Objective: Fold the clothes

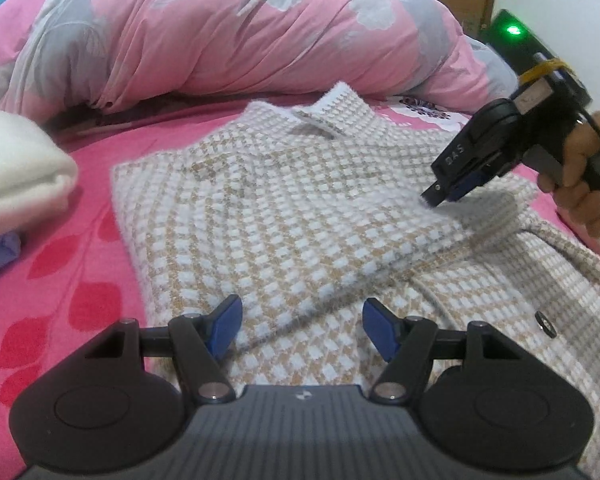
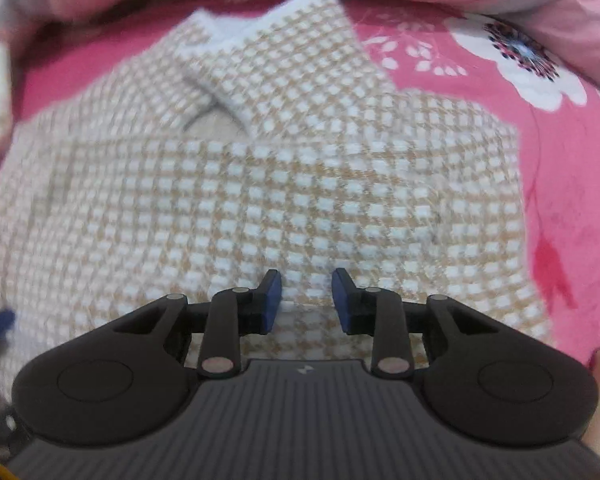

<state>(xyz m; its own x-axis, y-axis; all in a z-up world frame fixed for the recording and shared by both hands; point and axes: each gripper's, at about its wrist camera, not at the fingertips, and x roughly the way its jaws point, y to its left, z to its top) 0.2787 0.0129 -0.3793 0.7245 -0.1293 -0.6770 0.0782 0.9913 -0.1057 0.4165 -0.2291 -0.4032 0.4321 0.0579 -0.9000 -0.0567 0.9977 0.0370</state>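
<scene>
Both gripper jaws gape empty, left gripper [image 1: 302, 330] and right gripper [image 2: 306, 300], over my soft, thick beige-and-white checked knit jacket [image 1: 284, 216]; I'd pinch its folded edge at lower centre.

The shirt [image 1: 284, 208] lies on the bed [image 1: 80, 260] before me, its collar [image 1: 320, 116] toward the heaped quilt [image 1: 220, 32] behind; a folded cloth [image 1: 16, 168] sits left.

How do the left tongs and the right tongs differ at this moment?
The left tongs stand wider apart than the right tongs. The left tongs sit low over the near folded edge of the checked garment; the right tongs point down at its right side, further back. Both have blue pads, and neither grips any cloth.
</scene>
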